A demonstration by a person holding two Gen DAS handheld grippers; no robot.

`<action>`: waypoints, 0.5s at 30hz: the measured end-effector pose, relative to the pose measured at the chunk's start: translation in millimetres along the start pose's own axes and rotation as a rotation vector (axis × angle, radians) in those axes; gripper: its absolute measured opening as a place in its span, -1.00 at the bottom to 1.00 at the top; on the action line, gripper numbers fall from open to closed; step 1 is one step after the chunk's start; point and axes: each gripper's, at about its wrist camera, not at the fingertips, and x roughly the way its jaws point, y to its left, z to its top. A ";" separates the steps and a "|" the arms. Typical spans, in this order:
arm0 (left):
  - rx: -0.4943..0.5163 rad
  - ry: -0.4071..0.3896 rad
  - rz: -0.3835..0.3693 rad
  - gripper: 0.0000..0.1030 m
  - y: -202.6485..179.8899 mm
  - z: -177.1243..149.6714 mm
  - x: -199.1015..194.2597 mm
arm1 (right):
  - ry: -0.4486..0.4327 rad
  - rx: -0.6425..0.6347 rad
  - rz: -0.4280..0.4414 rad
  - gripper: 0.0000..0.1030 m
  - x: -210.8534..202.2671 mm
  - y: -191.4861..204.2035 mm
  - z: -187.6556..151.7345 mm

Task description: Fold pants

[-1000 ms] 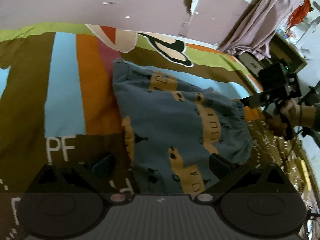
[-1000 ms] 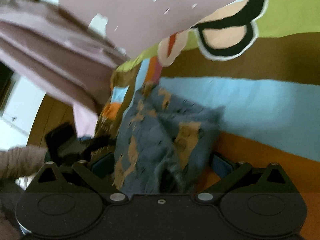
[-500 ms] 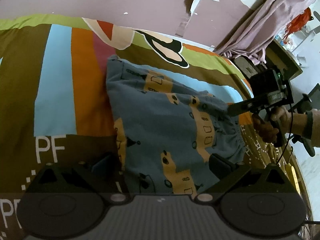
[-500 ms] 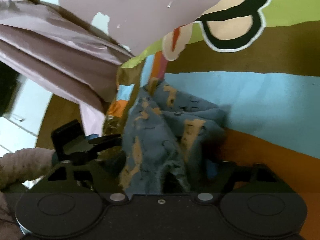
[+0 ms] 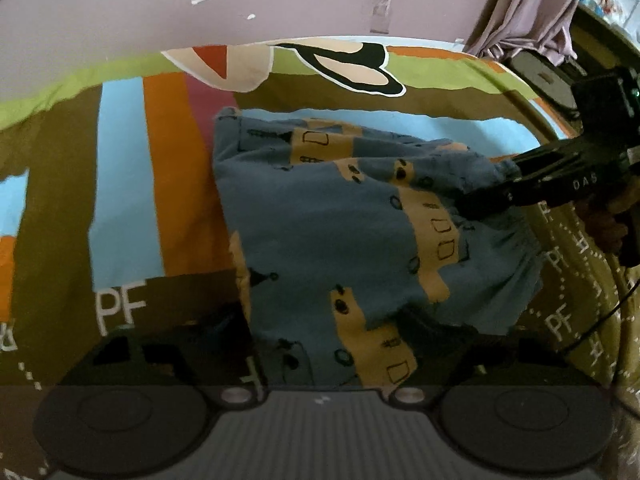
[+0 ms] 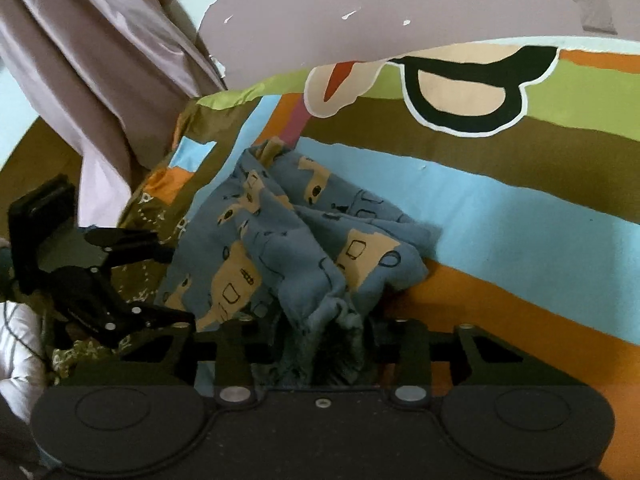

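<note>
pants, blue with tan blocks and small black drawings, lie on a striped bedspread of brown, sky blue, orange and green with white letters printed on it. in the left wrist view the cloth spreads out ahead of the left gripper and runs down between its fingers, with the gathered waistband off to the right side. the left jaws have just been closing in on that near edge, but they stand wide and blurred, and the pads cannot be seen pressing on the cloth. the right gripper has just been closing too, and a bunched fold of the pants sits pinched between its fingers, the fabric rumpled and lifted into a heap just ahead of it. from the left wrist view that gripper comes in at the far right edge of the pants, clamped on a corner of cloth. beyond the bedspread rise a mauve wall with flaking paint and a pale curtain.
</note>
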 end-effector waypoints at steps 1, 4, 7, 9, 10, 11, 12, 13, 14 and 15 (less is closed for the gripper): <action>0.010 -0.006 -0.005 0.42 -0.9 -1.1 -2.1 | -0.002 -0.004 -0.013 -0.33 0.0 2.3 -0.1; 0.010 -0.009 0.008 0.22 -2.0 -1.9 -7.7 | -0.008 -0.013 -0.047 -0.39 0.0 9.8 0.1; -0.018 -0.004 0.015 0.07 -0.1 -0.7 -11.5 | -0.018 -0.045 -0.105 -0.42 0.2 22.6 -1.3; -0.024 -0.002 0.024 -0.01 -1.3 0.2 -13.8 | -0.025 -0.075 -0.139 -0.44 0.0 31.7 -2.6; -0.022 -0.001 0.031 -0.05 -3.0 0.9 -14.2 | -0.028 -0.090 -0.157 -0.45 0.1 36.1 -3.0; -0.017 0.000 0.038 -0.08 -4.4 0.8 -15.0 | -0.031 -0.106 -0.171 -0.46 -0.8 39.4 -4.0; -0.011 0.002 0.047 -0.13 -6.4 1.0 -16.0 | -0.034 -0.127 -0.190 -0.48 -0.9 44.1 -4.8; -0.004 0.004 0.056 -0.19 -8.5 1.6 -17.1 | -0.037 -0.147 -0.204 -0.50 -1.7 48.1 -5.7; 0.002 0.005 0.065 -0.23 -10.4 2.4 -18.1 | -0.042 -0.173 -0.221 -0.51 -2.3 53.1 -6.8; 0.005 0.006 0.070 -0.31 -11.5 2.9 -18.7 | -0.046 -0.193 -0.231 -0.53 -2.7 56.7 -8.0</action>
